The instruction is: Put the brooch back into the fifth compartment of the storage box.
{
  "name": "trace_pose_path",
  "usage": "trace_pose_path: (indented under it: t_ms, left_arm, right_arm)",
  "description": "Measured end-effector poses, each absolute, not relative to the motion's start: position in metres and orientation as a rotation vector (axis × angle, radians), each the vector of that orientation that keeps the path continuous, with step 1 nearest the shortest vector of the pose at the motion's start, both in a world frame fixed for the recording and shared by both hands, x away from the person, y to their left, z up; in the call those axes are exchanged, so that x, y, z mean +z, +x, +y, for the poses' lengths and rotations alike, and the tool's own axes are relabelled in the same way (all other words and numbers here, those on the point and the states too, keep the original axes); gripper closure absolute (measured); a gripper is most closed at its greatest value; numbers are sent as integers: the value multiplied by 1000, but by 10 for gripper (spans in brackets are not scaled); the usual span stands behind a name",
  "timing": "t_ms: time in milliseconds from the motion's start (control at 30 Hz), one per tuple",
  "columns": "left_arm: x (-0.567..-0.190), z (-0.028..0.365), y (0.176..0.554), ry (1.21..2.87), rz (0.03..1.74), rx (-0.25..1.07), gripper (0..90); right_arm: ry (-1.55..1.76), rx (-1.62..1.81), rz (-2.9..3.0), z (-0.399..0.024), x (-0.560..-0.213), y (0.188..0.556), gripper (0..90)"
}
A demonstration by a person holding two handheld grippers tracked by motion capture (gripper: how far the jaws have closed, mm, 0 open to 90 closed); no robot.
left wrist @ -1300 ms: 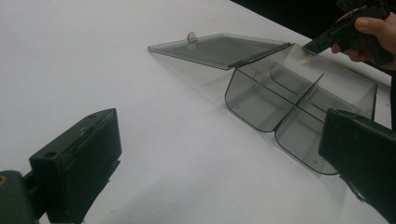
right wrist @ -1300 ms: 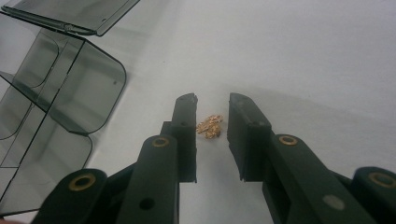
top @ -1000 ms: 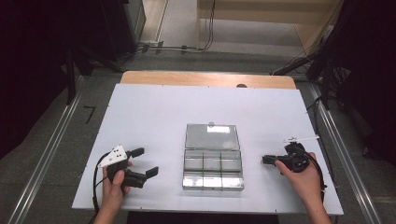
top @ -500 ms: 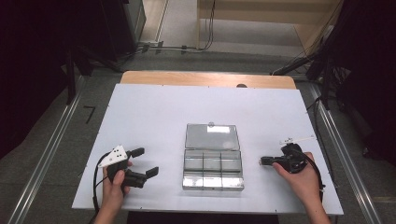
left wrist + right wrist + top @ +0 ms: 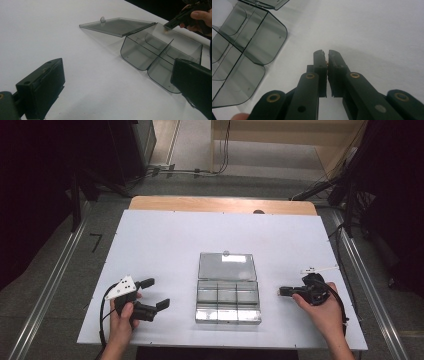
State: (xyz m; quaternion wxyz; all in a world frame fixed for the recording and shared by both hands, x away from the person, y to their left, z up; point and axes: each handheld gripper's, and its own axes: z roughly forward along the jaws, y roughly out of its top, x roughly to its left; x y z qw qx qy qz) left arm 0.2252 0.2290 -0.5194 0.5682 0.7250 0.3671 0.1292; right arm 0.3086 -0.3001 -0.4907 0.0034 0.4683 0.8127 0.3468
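A clear smoky plastic compartment box (image 5: 228, 301) lies at the table's middle front, its lid (image 5: 227, 266) folded flat behind it and its compartments empty. My left gripper (image 5: 156, 294) rests left of the box, jaws wide open with nothing between them (image 5: 117, 87). My right gripper (image 5: 281, 292) sits right of the box, pointing at its side wall. Its jaws are shut (image 5: 327, 53), with a tiny orange piece (image 5: 327, 64) pinched between the pads. In the left gripper view, the box (image 5: 160, 55) stands ahead and the right gripper (image 5: 172, 23) shows beyond it.
The white table top (image 5: 200, 235) has bare room behind and beside the box. A wooden strip (image 5: 220, 204) runs along its far edge. A small white tag (image 5: 317, 269) lies just behind the right hand. Cables and dark stands are on the floor beyond.
The right gripper's jaws look drawn closer together than a second ago. Both hands and the box keep their places.
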Motion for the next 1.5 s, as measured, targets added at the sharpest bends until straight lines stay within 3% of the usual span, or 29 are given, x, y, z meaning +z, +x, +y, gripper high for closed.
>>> trace_pose_path:
  t_ms: [1500]
  left_arm:
    - [-519, 229, 225, 1706, 857, 309, 0]
  right_arm:
    - [1313, 1230, 2559, -272, -448, 288, 840]
